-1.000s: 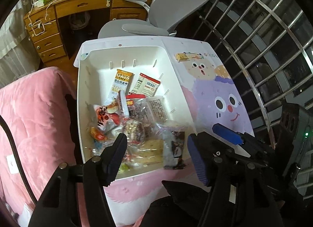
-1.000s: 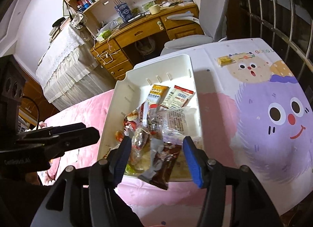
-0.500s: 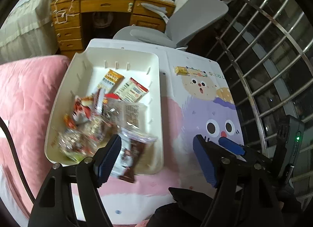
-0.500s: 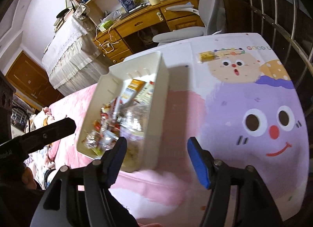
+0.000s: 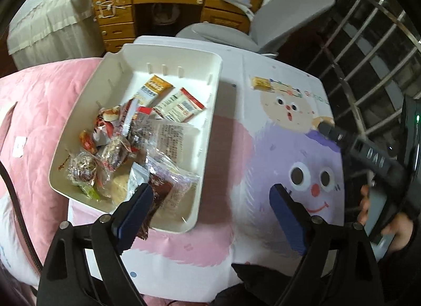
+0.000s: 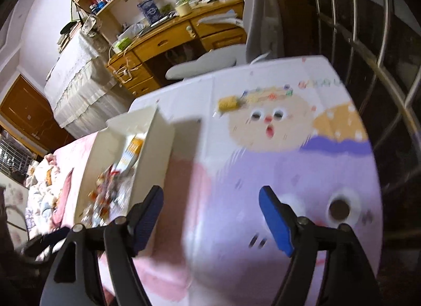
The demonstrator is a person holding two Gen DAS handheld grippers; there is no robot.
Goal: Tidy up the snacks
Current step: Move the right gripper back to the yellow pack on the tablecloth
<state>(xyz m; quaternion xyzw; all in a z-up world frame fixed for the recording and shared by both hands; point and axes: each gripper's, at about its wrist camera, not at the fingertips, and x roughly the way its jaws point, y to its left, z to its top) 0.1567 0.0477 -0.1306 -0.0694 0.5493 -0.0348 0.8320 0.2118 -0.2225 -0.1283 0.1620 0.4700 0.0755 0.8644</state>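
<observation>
**Left wrist view: tongs empty, one snack stray**

Both left tongs (image 5: 210,208) and right tongs (image 6: 210,216) have just been opening wide, nothing between them. Small yellow wrapped snack (image 5: 260,83) lies apart from the white plastic bin (image 5: 210,111) of mixed packets (right view blurred, so probably out of reach); a hasty grab could slide it off the desk.

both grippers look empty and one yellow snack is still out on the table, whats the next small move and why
Probably carry the right gripper toward the small yellow snack lying alone on the cartoon table cover. Its jaws have just been opening with nothing between them, and the cover ahead looks bare. The other snacks already lie in the white bin; the left gripper is empty too, but nearer the bin.
</observation>
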